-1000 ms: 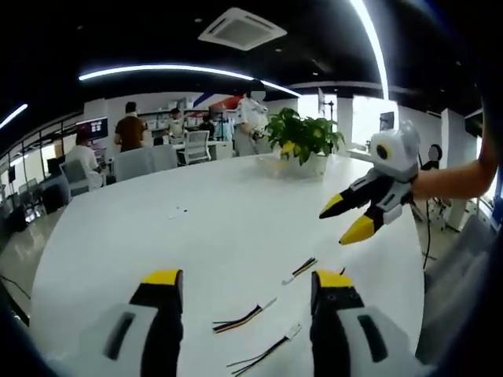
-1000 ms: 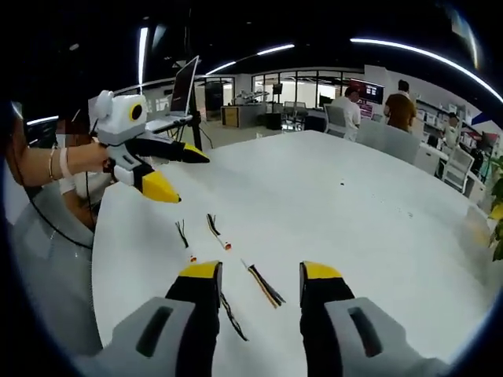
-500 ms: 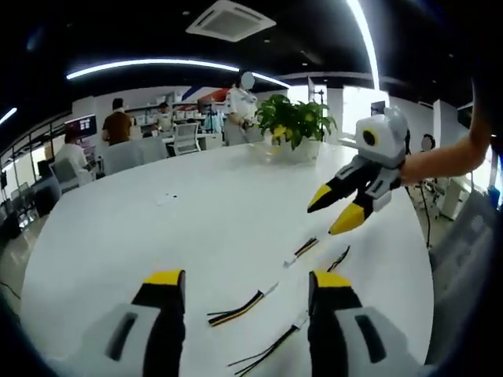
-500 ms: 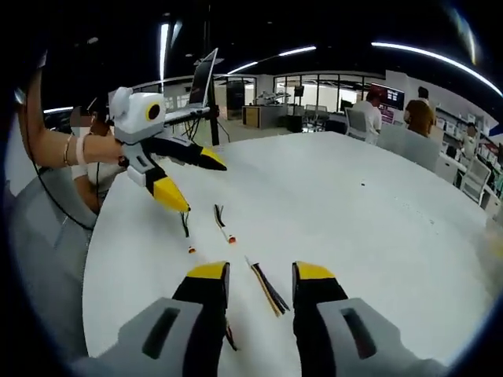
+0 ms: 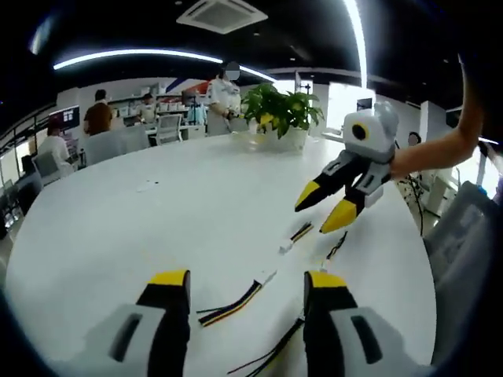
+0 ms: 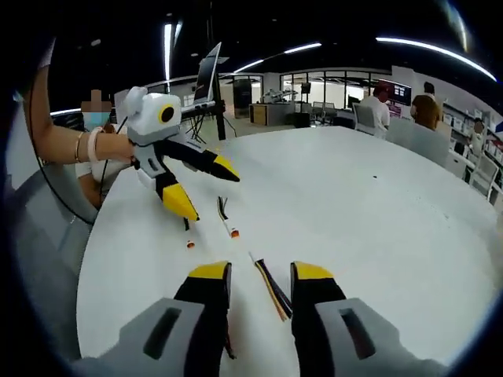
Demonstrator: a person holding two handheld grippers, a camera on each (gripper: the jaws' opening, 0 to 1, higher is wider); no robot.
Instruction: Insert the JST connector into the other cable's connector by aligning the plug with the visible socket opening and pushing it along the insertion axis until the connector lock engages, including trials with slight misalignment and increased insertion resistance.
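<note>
Cables lie loose on the white round table [image 5: 157, 212], none gripped. In the left gripper view, a striped yellow-and-black cable [image 5: 230, 298] with a white connector end lies between the left gripper's [image 5: 246, 284] jaws; a thinner black cable [image 5: 271, 352] runs beside the near-right jaw. Beyond these, a short cable with a white plug [image 5: 295, 237] and a dark lead [image 5: 336, 247] lie just beneath the right gripper [image 5: 324, 210], which enters that view from the right, jaws spread, holding nothing, tips hovering above the table.

In the right gripper view, a yellow-and-black cable [image 6: 269, 287] lies between the right gripper's [image 6: 250, 272] parted, empty jaws. Farther along the table, 2 short leads [image 6: 226, 220] with orange-tipped ends lie near the left gripper [image 6: 208, 188], which comes in from the left, jaws apart, gripping nothing.

Past the table's far edge: a potted plant [image 5: 279, 114], office chairs [image 5: 110, 143], several people [image 5: 98, 118]. A laptop on a stand [image 6: 206, 72] sits off the table's side.
</note>
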